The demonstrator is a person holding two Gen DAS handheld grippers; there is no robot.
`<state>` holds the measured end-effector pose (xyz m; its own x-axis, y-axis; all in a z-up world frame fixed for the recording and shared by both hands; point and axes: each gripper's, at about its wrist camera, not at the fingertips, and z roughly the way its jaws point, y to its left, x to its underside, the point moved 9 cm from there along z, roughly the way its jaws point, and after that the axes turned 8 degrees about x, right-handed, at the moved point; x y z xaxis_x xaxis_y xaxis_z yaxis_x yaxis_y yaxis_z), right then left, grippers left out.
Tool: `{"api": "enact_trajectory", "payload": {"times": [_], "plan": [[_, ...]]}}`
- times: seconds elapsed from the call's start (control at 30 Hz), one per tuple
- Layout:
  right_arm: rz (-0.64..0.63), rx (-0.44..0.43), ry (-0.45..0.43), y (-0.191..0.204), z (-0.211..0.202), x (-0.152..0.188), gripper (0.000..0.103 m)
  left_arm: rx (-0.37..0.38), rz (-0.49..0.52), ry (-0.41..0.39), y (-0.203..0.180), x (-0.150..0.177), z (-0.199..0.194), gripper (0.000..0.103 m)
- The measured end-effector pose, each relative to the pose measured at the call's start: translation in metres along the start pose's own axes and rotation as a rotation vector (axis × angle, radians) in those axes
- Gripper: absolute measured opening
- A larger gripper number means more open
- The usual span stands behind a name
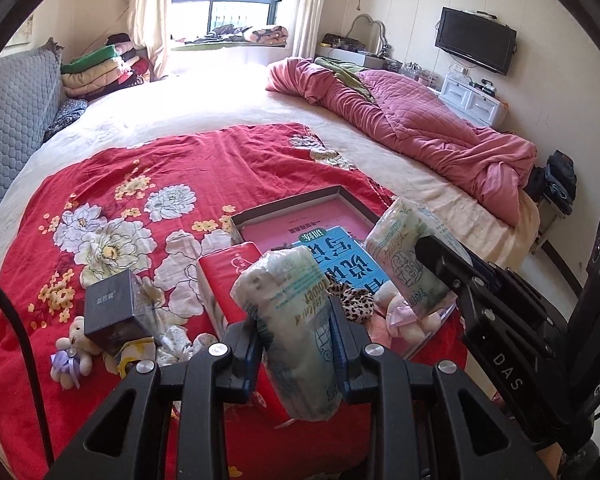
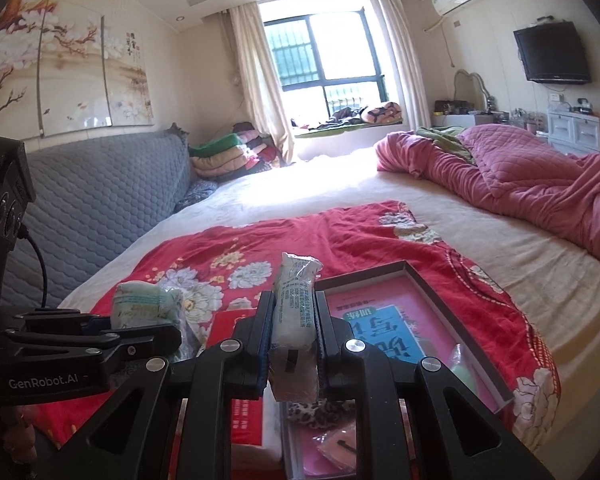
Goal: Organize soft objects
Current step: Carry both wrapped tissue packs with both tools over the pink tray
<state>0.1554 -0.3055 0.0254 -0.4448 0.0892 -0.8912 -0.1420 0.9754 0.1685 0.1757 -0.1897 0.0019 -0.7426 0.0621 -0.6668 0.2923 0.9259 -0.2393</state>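
Two grips: both mine, each clamped.
Left gripper: squeezing crinkly tissue pack.
Right gripper: pinching slim plastic-wrapped tissue packet.

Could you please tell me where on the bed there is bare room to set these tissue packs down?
Bare: the red floral blanket beyond the open box, and the cream sheet between it and the pink quilt. Crowded: around the box.

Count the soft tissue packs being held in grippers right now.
2. One tissue pack is clamped in the left gripper; the other pack is in the right gripper. More may lie hidden.
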Motion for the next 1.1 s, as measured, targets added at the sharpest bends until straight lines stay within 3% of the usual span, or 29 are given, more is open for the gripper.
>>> {"api": "enact_trajectory", "payload": {"times": [0.63, 1.1], "plan": [[0.105, 0.07, 0.036, -0.058, 0.018, 0.01, 0.019, 0.06, 0.072, 0.129, -0.037, 0.0, 0.081, 0.03], [0.155, 0.06, 0.105, -0.073, 0.045, 0.026, 0.019, 0.069, 0.077, 0.203, -0.035, 0.01, 0.119, 0.03]]}}
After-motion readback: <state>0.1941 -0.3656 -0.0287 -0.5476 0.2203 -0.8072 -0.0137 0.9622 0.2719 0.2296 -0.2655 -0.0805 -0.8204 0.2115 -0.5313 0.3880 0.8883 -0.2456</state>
